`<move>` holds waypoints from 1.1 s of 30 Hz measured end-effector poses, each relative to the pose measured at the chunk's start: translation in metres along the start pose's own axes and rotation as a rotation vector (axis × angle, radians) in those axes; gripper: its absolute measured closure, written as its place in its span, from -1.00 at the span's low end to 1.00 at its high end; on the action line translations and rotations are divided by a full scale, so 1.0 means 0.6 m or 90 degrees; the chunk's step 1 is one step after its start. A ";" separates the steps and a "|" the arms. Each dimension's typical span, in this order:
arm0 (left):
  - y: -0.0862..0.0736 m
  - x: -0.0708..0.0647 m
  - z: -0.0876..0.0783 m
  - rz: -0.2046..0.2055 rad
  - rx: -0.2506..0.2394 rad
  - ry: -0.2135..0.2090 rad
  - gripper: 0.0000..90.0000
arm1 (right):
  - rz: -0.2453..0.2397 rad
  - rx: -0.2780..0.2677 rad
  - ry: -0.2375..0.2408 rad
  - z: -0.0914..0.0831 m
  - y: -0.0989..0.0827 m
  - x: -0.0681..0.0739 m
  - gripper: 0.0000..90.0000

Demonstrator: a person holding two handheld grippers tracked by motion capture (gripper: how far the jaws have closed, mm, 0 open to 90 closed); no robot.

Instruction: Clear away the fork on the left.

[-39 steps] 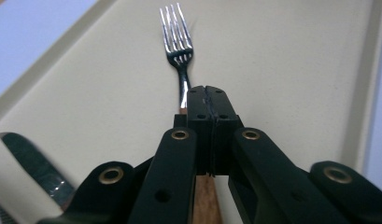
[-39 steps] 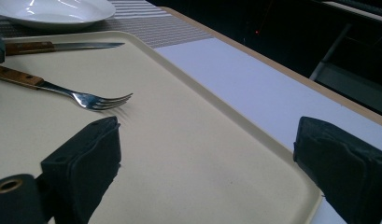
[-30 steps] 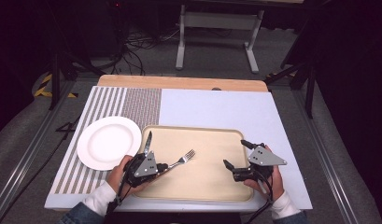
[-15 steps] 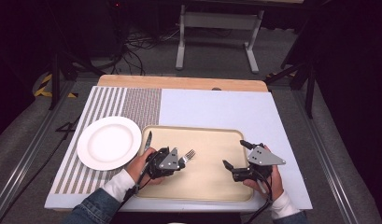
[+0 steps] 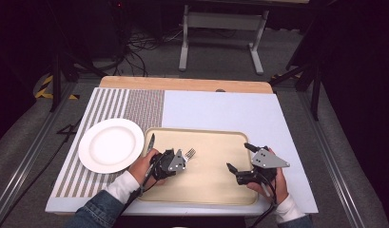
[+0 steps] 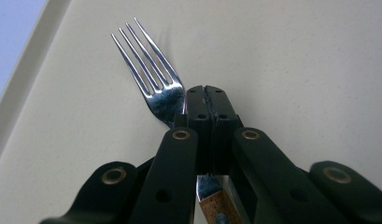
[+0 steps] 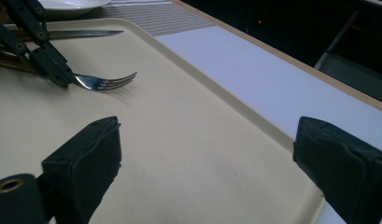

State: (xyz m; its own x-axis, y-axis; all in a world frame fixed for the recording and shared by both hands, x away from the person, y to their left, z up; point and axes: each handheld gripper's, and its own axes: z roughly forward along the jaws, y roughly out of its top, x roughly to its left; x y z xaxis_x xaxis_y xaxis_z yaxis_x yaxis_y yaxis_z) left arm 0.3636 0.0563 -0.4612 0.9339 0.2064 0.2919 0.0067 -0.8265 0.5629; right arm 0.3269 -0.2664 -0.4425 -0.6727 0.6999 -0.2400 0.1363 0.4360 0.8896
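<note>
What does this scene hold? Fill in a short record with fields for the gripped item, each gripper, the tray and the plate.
Gripped item: fork, tines free, neck beside the closed jaws
Left gripper: shut on fork, over the tray
Right gripper: open, holding nothing
Tray: beige, knife at its left edge
Plate: white, left of tray

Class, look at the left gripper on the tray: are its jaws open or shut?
Shut. In the left gripper view the left gripper has its two black pads pressed together, beside the fork, whose neck passes under them on the tray.
</note>
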 end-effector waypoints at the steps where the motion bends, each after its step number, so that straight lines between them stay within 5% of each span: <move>1: -0.002 0.002 -0.001 -0.001 0.003 0.004 1.00 | -0.002 0.001 0.001 0.000 0.000 0.001 -0.80; 18: -0.048 0.018 -0.037 -0.056 0.069 0.055 0.97 | -0.009 0.013 0.011 0.005 -0.002 0.006 -0.79; 33: -0.078 0.014 -0.061 -0.071 0.072 0.048 0.96 | -0.015 0.014 0.014 0.005 -0.002 0.007 -0.79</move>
State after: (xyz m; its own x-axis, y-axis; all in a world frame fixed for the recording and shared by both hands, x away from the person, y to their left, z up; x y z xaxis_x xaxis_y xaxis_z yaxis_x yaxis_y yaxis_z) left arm 0.3581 0.1158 -0.4570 0.8956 0.3358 0.2918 0.1532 -0.8486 0.5064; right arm 0.3260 -0.2620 -0.4458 -0.6914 0.6768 -0.2527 0.1361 0.4656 0.8745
